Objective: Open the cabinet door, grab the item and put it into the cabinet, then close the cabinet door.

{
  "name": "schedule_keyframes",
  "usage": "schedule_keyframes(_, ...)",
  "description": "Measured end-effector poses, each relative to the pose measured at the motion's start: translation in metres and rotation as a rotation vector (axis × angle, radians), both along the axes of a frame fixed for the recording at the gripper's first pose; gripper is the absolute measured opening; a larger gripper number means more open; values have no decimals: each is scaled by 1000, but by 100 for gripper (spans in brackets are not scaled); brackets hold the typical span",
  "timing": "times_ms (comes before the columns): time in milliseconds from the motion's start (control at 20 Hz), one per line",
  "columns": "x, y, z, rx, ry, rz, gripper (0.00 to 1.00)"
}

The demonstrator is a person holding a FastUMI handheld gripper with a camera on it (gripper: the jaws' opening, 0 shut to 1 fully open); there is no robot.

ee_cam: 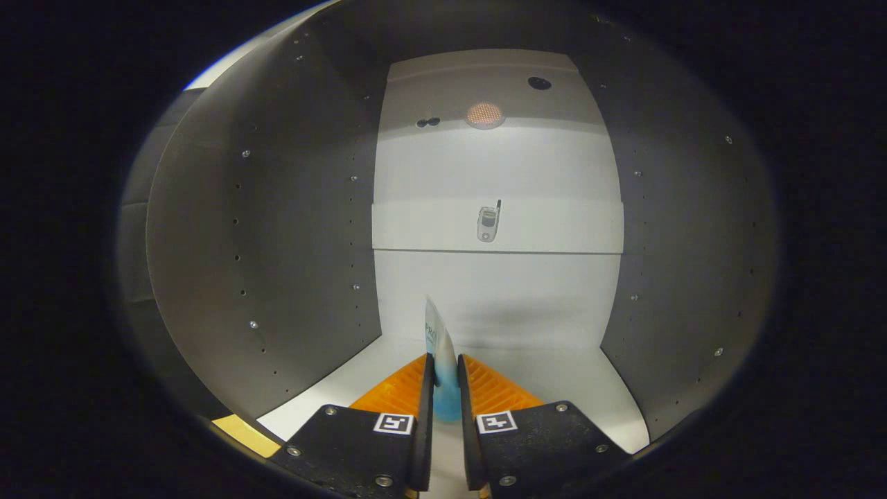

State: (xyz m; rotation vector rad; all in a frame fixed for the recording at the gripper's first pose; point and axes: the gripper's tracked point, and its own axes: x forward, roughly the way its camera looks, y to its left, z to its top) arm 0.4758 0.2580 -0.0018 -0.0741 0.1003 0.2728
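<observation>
My gripper [444, 367] reaches into the open cabinet and is shut on a thin white-and-blue tube [441, 360], which stands upright between both fingers with its flat crimped end pointing up. The tube hangs just above the white cabinet floor [554, 378]. Grey side walls [277, 263] close in on both sides. Beyond the fingers is the white back wall with a shelf [554, 225] halfway up. A small grey flip phone [488, 222] lies on that shelf.
The cabinet's right wall [679, 277] carries rows of small shelf-pin holes. A round pinkish light [485, 115] and dark holes sit near the cabinet's top. A yellow strip [242, 435] shows at the front left below the cabinet edge.
</observation>
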Motion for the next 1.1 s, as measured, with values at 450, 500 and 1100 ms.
schedule_keyframes(450, 2, -5, -13, 15, 28, -23, 19)
schedule_keyframes(500, 3, -7, -11, 21, 26, -30, 19)
schedule_keyframes(1100, 7, -27, 0, 51, -45, -98, 87)
